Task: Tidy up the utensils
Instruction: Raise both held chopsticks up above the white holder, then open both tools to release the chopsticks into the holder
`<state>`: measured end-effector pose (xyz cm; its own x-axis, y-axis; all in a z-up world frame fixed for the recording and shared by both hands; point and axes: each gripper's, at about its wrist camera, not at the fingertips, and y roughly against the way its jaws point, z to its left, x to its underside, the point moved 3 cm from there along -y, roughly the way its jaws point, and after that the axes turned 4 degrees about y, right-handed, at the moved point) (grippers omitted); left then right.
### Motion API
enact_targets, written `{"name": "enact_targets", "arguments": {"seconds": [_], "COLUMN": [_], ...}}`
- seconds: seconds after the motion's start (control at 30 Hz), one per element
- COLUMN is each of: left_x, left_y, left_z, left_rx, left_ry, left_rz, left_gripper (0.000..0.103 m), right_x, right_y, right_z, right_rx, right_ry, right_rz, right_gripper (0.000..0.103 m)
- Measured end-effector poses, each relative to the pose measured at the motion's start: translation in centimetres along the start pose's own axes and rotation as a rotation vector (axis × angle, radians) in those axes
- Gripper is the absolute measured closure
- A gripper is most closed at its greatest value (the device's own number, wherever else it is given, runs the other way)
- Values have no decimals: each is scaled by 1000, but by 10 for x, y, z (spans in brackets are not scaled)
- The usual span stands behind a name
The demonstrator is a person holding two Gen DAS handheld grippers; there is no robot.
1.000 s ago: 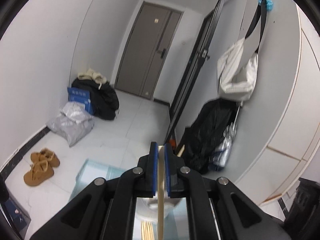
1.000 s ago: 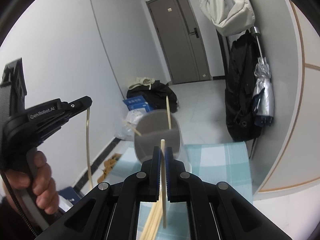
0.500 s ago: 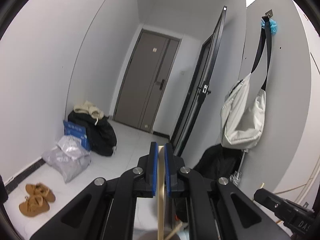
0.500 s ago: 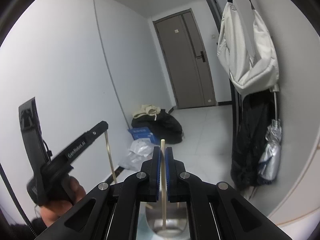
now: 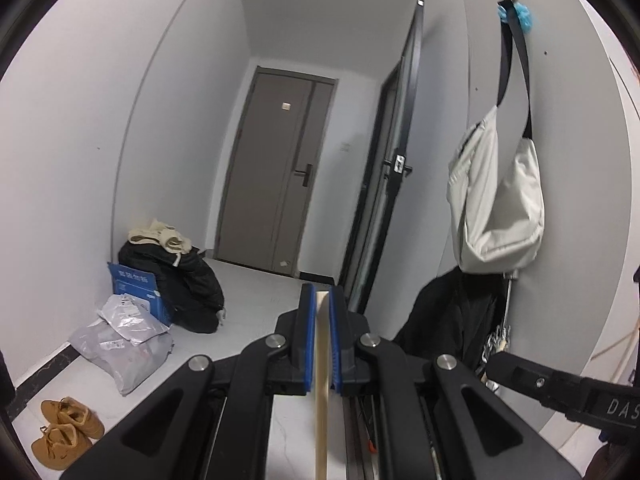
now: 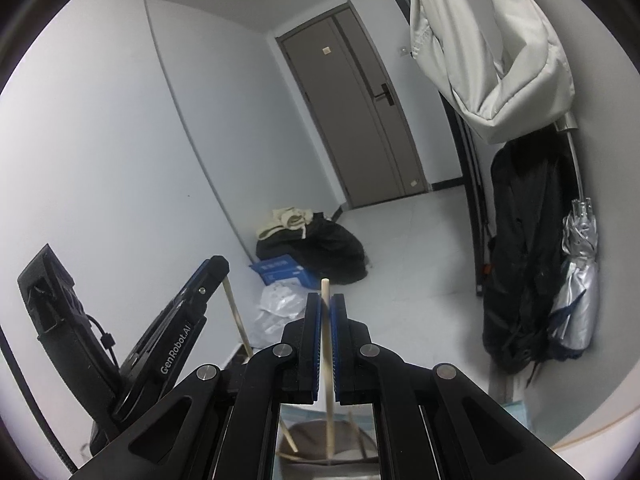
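The right gripper (image 6: 326, 320), fingers closed on an upright chopstick (image 6: 328, 360), hung directly above the holder (image 6: 320, 446); the left gripper (image 5: 322, 332) gripped another chopstick (image 5: 321, 400).

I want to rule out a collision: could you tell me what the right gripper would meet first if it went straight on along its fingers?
Nothing close: beyond the right gripper, shut on a chopstick, lies open air, then probably the hallway floor near the white plastic bag; depth is unclear.

White-walled hallway, pale tiled floor (image 5: 256, 300), grey door (image 5: 276, 172) at the far end.
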<state>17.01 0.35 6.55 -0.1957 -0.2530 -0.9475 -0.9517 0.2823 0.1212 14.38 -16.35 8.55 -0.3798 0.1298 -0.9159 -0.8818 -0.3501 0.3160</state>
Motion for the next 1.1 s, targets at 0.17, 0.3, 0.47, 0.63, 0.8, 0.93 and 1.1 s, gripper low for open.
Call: {"name": "enact_targets", "arguments": {"seconds": [0.17,0.3,0.47,0.63,0.8,0.93,1.1], "left_x": [7,14,15,13,14,14,16], "left_y": [-7,-7,-2,2,6,14,22], "left_z": [-2,-7,-16,-17,-15,-19,-15], "left_rx": [14,34,59,76,99,129,137], "left_ry": [-15,-56,-101,-119,-101,-107,-75], "left_rz": [12,30,32,63,147,203,269], "left_gripper": [100,100,100,100,100,100,100], "right_x": [10,17,24,29,34,40,47], "right_y": [-7,-9,-5,-2,0,1,2], "right_z": [-2,-5,-4,-3,0,7,13], "right_rx": [2,-5,-3,-4,-28,-33,-31], "right_ry": [7,14,22,23,50,87,101], "right_rz": [9,20,20,36,52,82,111], "right_gripper": [99,99,99,99,99,99,99]}}
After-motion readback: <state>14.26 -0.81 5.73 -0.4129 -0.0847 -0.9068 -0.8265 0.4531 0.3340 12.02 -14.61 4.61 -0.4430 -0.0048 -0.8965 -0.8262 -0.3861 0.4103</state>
